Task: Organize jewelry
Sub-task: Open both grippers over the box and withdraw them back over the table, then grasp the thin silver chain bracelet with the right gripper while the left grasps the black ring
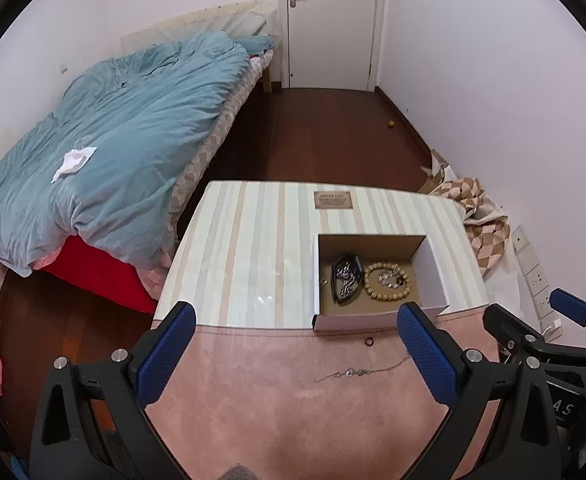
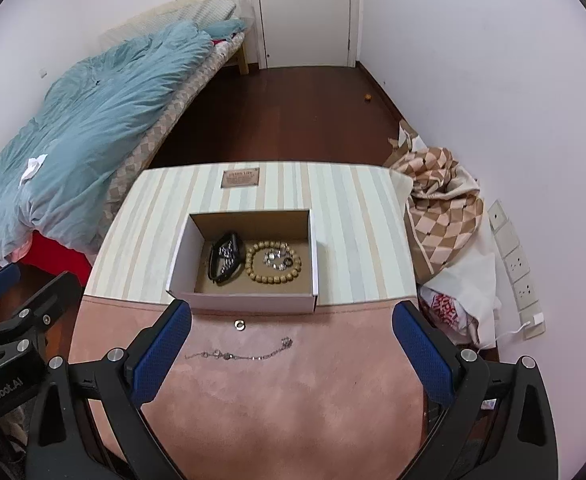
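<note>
A shallow white cardboard box (image 2: pixel 245 256) with a brown floor sits open on the striped cream-and-tan table top (image 2: pixel 353 216), its near wall right at the edge of a pink suede-like mat (image 2: pixel 277 400). Inside the box, a ring of round tan wooden beads (image 2: pixel 274 267) lies on the right half, with a small cluster of silver pieces (image 2: pixel 277 259) inside the loop. A black oval band holding silver chain (image 2: pixel 225 257) lies beside the beads, toward the box's left wall.

Just in front of the box, on the mat, rests a small dark metal ring (image 2: pixel 239 324). Nearer than the ring, a thin silver chain bracelet (image 2: pixel 239 354) lies stretched out sideways, apart from the box.

The left gripper (image 1: pixel 297 344) hovers above the mat in front of the box, its blue-padded fingers (image 1: pixel 169 352) spread wide and holding nothing. The right gripper (image 2: pixel 291 344) hangs likewise in front of the box, its blue pads (image 2: pixel 421 352) released wide with the bracelet and ring lying between them below, untouched.

Beyond the box, a small brown label plate (image 2: pixel 240 178) sits on the table top.
</note>
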Available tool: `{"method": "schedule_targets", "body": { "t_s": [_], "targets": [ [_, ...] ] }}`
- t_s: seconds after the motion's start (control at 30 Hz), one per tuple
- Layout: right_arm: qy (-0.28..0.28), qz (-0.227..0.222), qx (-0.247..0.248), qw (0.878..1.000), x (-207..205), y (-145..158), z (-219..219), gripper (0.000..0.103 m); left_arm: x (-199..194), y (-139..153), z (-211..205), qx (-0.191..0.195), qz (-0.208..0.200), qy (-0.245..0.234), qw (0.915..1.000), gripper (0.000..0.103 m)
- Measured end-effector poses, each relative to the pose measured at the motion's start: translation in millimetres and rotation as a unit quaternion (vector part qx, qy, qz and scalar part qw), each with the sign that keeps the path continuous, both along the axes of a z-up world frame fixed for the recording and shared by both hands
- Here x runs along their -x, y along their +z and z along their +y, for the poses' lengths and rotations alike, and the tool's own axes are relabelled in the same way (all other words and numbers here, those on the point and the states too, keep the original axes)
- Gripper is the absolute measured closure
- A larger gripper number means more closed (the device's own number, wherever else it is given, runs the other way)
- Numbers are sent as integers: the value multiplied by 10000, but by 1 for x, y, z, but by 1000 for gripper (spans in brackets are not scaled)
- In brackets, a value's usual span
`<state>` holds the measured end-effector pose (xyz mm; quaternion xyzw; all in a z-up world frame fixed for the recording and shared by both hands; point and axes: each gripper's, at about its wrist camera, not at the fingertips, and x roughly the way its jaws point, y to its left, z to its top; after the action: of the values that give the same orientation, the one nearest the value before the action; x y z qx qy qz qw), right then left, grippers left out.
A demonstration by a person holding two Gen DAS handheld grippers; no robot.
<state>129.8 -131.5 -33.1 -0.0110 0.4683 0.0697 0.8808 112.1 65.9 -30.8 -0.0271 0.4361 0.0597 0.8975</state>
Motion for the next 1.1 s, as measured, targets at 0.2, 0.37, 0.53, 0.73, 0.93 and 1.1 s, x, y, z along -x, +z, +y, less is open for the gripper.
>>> {"method": "schedule_targets", "body": {
  "t_s": [0.2, 0.37, 0.53, 0.73, 0.93, 1.1],
  "targets": [
    [-185, 436, -158, 9988, -7, -58, -13, 2, -5, -51, 4, -270, 465, 262, 9982, 0],
    [-178, 1000, -380, 9941, -20, -132, -17, 39, -10, -110, 8, -445, 1043, 434, 9926, 0],
    [-122, 1087, -403, 9932, -28, -174, -11, 42, -14, -146, 8, -596, 1398, 509, 9871, 0],
    [16, 976, -246, 9949, -35, -196, 7, 49, -23, -164, 10, -697, 1587, 541, 9834, 0],
    [161, 765, 95, 9969, -36, -196, 21, 91, -27, -170, 15, -713, 1665, 569, 9818, 0],
    [-23, 647, -49, 9979, -33, -185, 0, 91, -29, -170, 14, -637, 1647, 533, 9828, 0]
  ]
}}
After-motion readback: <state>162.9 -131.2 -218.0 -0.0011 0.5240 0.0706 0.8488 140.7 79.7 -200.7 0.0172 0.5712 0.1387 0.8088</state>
